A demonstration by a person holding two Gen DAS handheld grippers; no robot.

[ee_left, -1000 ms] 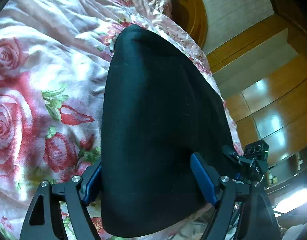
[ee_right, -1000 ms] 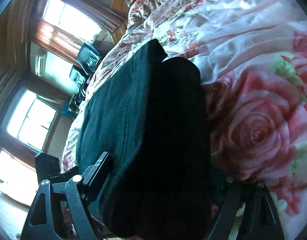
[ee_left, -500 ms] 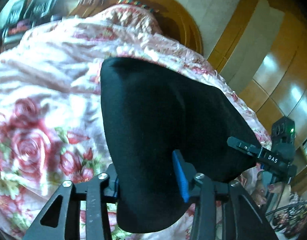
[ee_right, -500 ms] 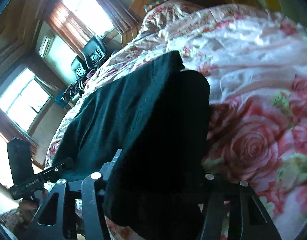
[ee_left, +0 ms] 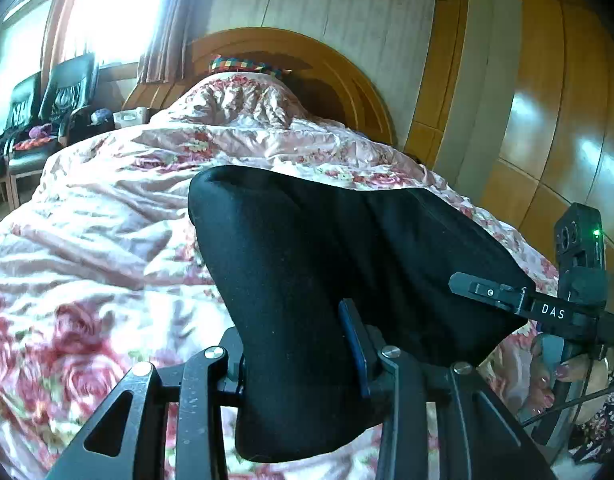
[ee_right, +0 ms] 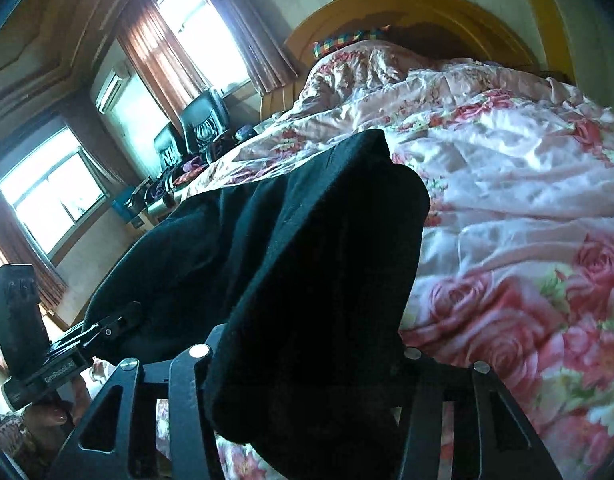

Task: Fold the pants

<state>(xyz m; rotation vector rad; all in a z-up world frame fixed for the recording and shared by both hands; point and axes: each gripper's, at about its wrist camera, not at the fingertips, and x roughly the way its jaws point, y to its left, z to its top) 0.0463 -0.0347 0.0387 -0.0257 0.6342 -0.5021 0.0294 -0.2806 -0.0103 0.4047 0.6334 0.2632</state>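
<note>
The black pants (ee_left: 327, 264) hang between my two grippers above the rose-print bedspread (ee_left: 87, 280). My left gripper (ee_left: 299, 360) is shut on one near corner of the cloth, which bulges out past the blue-padded fingers (ee_left: 353, 352). My right gripper (ee_right: 307, 364) is shut on the other near corner of the pants (ee_right: 307, 264); its fingertips are hidden under the fabric. The pants' far end rests on the bed. The right gripper also shows at the right edge of the left wrist view (ee_left: 547, 312).
A wooden headboard (ee_left: 327, 64) and a pillow mound (ee_left: 235, 96) lie at the far end of the bed. Black chairs (ee_left: 47, 100) stand by the window at left. Wooden wardrobe doors (ee_left: 547, 120) line the right side.
Both grippers have lifted and tilted up with the pants held. The view now takes in the headboard and windows; the cloth hangs higher above the bedspread.
</note>
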